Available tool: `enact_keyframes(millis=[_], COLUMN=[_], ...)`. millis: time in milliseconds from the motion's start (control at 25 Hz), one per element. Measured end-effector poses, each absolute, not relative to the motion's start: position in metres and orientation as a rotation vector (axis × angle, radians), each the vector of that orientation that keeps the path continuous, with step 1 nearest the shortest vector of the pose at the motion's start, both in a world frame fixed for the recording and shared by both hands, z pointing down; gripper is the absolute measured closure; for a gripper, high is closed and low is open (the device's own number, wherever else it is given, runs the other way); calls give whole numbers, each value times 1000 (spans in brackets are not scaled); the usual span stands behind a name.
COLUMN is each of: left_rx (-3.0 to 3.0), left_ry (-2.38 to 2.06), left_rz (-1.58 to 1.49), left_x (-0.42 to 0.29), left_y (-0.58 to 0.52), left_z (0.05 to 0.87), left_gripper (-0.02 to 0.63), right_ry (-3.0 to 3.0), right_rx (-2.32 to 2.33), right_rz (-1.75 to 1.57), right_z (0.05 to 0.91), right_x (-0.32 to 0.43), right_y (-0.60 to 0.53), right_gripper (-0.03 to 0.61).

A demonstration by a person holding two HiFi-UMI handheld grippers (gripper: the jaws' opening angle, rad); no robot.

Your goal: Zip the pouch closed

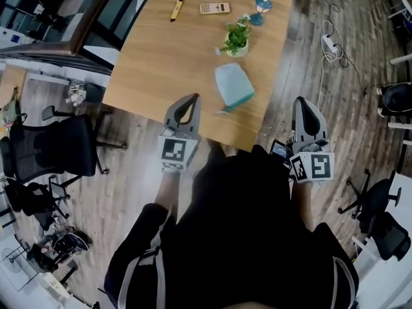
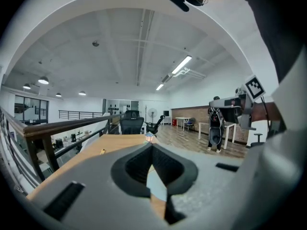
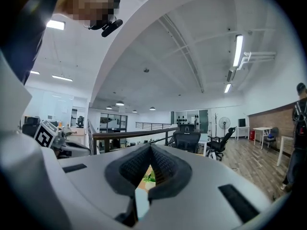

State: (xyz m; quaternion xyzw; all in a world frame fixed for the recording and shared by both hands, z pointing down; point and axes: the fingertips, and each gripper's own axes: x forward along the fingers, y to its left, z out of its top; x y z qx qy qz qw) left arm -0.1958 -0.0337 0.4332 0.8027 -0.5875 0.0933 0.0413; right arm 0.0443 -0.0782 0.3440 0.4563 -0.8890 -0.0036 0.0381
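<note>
Head view: high, steeply down on table [image 1: 161,50]. Gripper views: low, level, near its edge; all share table, probably pouch [image 1: 234,85].

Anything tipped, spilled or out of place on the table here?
Nothing stands out. The pouch lies flat near the front edge of the table, slightly askew. The potted plant stands upright; the calculator and pen lie at the far end. The left gripper and right gripper are shut, empty, short of the pouch.
</note>
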Motion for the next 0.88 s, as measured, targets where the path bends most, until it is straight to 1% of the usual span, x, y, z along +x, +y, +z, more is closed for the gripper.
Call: enact_keyframes(millis=[520,720,880], left_rx=[2434,2450,2463], left_ry=[-1787,-1668,-1464], left_rz=[415,615,882], left_x=[-179,-167,-149], left_y=[-55,-60,-61], left_z=[448,490,554], left_gripper=[615,615,615], right_ry=[-2792,-2794,-2781], right_rx=[1413,1418,1461], right_rz=[34,38,48], right_z=[341,340,339], right_x=[61,69,84], right_y=[-115,-117,-120], right_gripper=[566,566,566])
